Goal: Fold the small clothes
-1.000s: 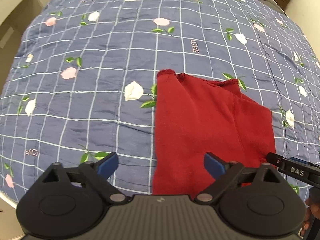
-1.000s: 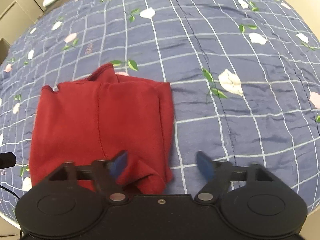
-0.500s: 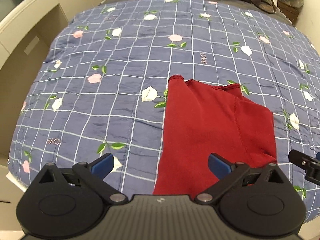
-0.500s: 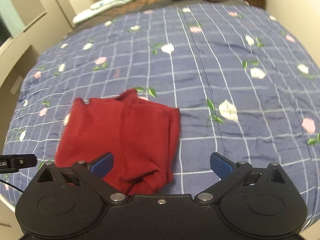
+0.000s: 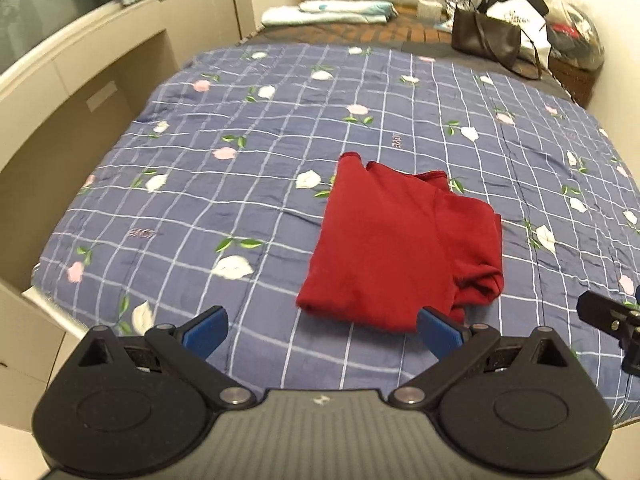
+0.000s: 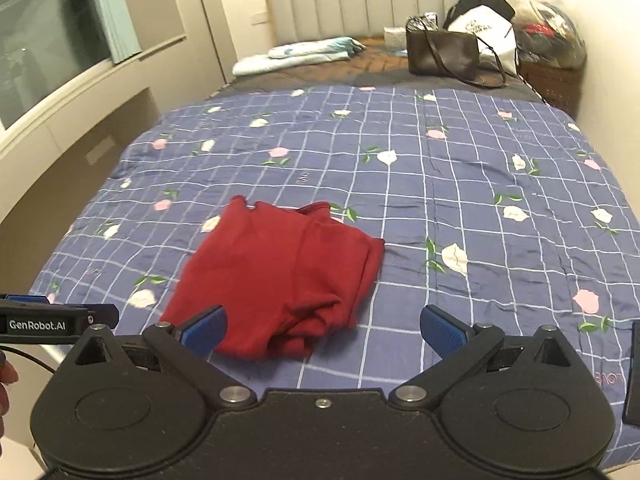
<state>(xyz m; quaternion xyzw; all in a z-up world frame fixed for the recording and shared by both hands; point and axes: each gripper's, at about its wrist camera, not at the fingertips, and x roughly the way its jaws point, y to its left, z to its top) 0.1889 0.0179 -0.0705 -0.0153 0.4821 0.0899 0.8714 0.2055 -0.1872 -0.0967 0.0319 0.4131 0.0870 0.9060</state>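
— Red garment (image 5: 400, 240) first: do either of our claws have it?

— No. Our left gripper (image 5: 322, 330) stands spread wide, its blue pads (image 5: 206, 330) apart with nothing between them, held above the near edge of the bed. Our right gripper (image 6: 322, 330) is the same, blue pads (image 6: 440, 332) wide apart and empty.

— Where does the cloth lie, then?

— We see it folded on the blue checked quilt (image 5: 240, 160), in the near half of the bed, just ahead of both claws and touching neither. In the left wrist view it sits ahead and a little to the right; in the right wrist view (image 6: 280, 276) it sits ahead and to the left. Its right edge is bunched into a thick roll; the left part lies flat.

— And our two claws to each other?

— Side by side. We catch the left one's black body at the left edge of the right wrist view, and a fingertip (image 6: 6, 376) just below it.

— Farther out?

— A dark handbag (image 6: 442, 54) and a white bag (image 6: 482, 24) stand at the far end by the padded headboard (image 6: 360, 4), with folded pale bedding (image 6: 296, 54) to their left.
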